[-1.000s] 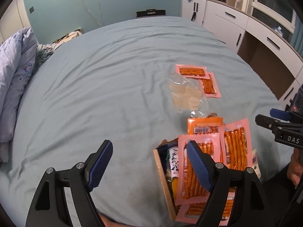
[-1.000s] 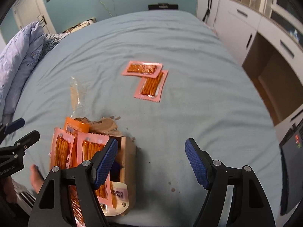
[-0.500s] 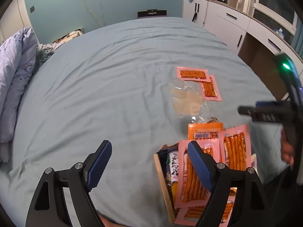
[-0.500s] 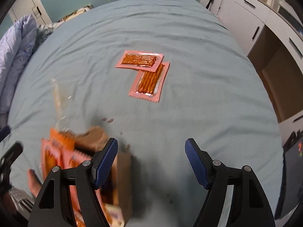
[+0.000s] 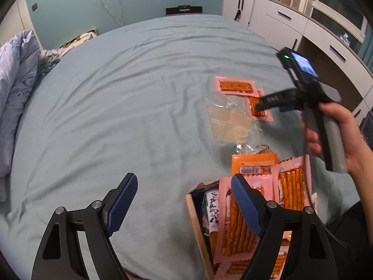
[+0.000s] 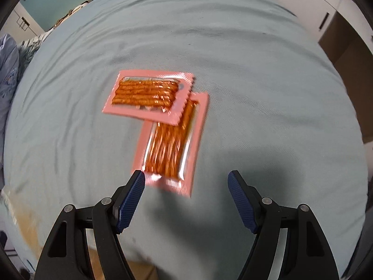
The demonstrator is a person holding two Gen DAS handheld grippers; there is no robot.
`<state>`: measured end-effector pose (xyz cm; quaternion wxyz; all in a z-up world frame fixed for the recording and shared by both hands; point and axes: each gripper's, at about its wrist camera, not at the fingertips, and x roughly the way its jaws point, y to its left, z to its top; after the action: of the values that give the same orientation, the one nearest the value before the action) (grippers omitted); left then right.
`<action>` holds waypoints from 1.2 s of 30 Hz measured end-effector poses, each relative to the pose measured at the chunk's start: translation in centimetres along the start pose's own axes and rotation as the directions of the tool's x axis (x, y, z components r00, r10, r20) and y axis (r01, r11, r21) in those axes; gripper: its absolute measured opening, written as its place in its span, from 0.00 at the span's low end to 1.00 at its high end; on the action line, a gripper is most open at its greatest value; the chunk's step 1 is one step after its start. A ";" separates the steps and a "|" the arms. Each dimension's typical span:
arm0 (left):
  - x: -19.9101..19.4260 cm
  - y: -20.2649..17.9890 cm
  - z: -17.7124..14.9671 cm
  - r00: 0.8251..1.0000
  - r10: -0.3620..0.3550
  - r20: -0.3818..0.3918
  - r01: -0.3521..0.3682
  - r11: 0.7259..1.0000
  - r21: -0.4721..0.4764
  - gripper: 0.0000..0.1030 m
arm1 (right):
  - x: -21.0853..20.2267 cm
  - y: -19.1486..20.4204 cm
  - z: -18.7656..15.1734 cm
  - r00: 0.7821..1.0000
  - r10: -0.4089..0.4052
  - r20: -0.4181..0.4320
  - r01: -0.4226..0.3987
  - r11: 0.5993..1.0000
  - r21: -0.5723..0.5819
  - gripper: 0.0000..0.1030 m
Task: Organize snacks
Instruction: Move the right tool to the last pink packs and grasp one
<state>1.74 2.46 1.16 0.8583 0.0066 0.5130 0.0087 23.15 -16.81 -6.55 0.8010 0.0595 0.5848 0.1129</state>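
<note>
Two pink packets of orange snack sticks lie overlapping on the blue bed sheet: the far packet (image 6: 149, 94) lies crosswise, the near packet (image 6: 171, 147) lengthwise under its corner. My right gripper (image 6: 186, 179) hovers open just above the near packet's lower end, nothing between its pads. In the left wrist view the same packets (image 5: 236, 86) sit beyond a cardboard box (image 5: 198, 228) crammed with more pink and orange snack packets. My left gripper (image 5: 184, 186) stands open over the sheet beside the box, holding nothing. A hand (image 5: 338, 135) carries the right gripper (image 5: 263, 103).
A crumpled clear plastic wrapper (image 5: 230, 121) lies between the box and the loose packets. A bundled quilt (image 5: 16, 88) sits at the bed's left edge. White cabinets and drawers (image 5: 291, 23) line the right side of the room.
My right gripper swung away from the box, forward and down toward the two loose packets, which now fill its view. My left gripper stayed in place.
</note>
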 end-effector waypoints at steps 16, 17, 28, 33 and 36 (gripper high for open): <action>1.4 1.2 0.9 0.998 0.069 0.015 -0.067 0.995 -0.068 0.81 | 5.9 3.1 3.1 0.996 -0.088 0.035 0.092 0.985 -0.146 0.69; 1.3 1.2 0.9 0.997 0.078 0.022 -0.077 0.995 -0.070 0.81 | 5.7 3.0 2.9 0.995 -0.092 0.043 0.098 0.984 -0.150 0.66; -0.7 2.1 0.0 0.977 0.183 0.109 -0.172 0.980 -0.103 0.81 | 3.7 -2.0 -1.1 0.999 -0.013 0.029 0.014 1.000 -0.022 0.28; -1.9 1.9 -0.3 0.971 0.191 0.142 -0.178 0.979 -0.102 0.81 | 0.5 -6.0 -3.0 0.991 0.130 0.041 -0.135 0.980 0.149 0.04; -2.5 1.1 0.4 0.980 0.143 0.140 -0.132 0.988 -0.082 0.81 | -1.8 -7.5 -4.5 0.977 0.192 0.088 -0.205 0.961 0.188 0.03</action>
<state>0.90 3.50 3.58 0.8904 0.0116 0.4468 0.0862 19.21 -24.67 -8.01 0.7956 0.2002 0.5562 0.1326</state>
